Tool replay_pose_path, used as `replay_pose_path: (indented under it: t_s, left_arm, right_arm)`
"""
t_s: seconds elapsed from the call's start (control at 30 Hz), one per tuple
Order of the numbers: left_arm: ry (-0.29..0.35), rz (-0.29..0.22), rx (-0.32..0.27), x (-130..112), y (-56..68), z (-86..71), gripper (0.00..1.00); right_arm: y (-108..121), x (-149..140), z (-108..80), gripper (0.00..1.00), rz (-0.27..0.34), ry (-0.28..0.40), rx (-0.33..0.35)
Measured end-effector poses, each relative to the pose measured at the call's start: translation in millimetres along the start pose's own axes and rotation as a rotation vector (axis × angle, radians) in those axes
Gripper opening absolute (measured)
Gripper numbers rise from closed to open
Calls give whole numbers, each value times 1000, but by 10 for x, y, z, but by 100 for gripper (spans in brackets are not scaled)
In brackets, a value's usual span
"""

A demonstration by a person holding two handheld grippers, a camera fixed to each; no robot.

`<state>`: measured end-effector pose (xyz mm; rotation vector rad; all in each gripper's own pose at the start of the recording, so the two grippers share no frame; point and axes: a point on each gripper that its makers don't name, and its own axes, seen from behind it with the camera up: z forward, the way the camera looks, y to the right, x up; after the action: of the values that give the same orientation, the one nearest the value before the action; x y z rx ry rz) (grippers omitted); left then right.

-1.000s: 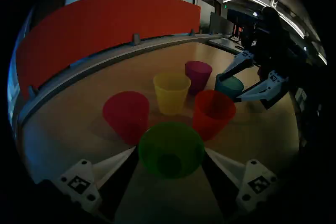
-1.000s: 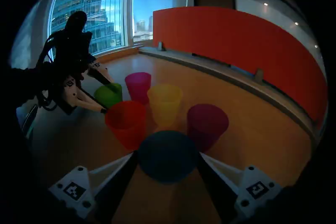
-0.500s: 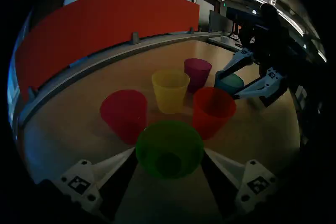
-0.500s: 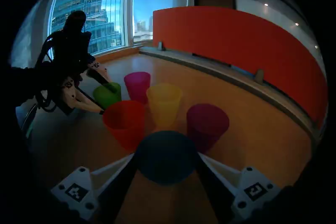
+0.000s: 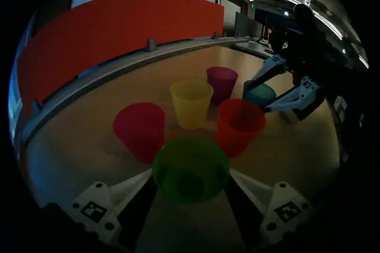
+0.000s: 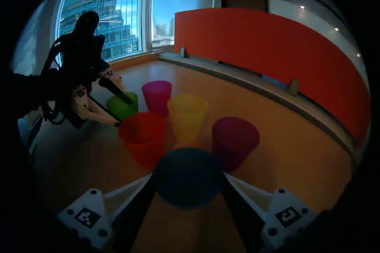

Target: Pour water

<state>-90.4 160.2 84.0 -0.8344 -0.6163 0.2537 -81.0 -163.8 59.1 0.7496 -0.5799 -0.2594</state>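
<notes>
A green cup (image 5: 191, 170) sits between my left gripper's (image 5: 191, 173) fingers, which are shut on its sides. In the right gripper view that green cup (image 6: 122, 105) and my left gripper (image 6: 121, 110) show at the far left. My right gripper (image 6: 188, 178) is shut on a dark teal cup (image 6: 188, 177). In the left gripper view the teal cup (image 5: 259, 95) is held by my right gripper (image 5: 257, 97). Between them stand an orange-red cup (image 5: 241, 122), a yellow cup (image 5: 191, 101), a magenta cup (image 5: 222, 82) and a crimson cup (image 5: 140, 127), all upright. I cannot tell whether any holds water.
The cups stand on a wooden table (image 5: 85, 144). A raised ledge (image 5: 118, 65) runs along its far side under a long red wall panel (image 5: 118, 25). Tall windows (image 6: 99, 15) lie behind the dark arm holding the left gripper.
Almost nothing has moved. Both grippers keep their cups, and each view has shifted only slightly.
</notes>
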Motion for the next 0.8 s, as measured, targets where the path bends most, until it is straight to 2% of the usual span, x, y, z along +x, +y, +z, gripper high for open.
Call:
replay_pose_path:
  t_s: [0.3, 0.57, 0.8]
  left_arm:
    - [73, -18, -1, 262, 37, -219, 86]
    - [127, -1, 25, 439, 123, -464, 86]
    - [177, 10, 40, 603, 246, -697, 85]
  right_arm:
    - [3, 124, -140, 92, -9, 26, -16]
    - [-27, 331, -393, 92, -21, 73, -37]
    - [-102, 510, -645, 92, -27, 121, -51]
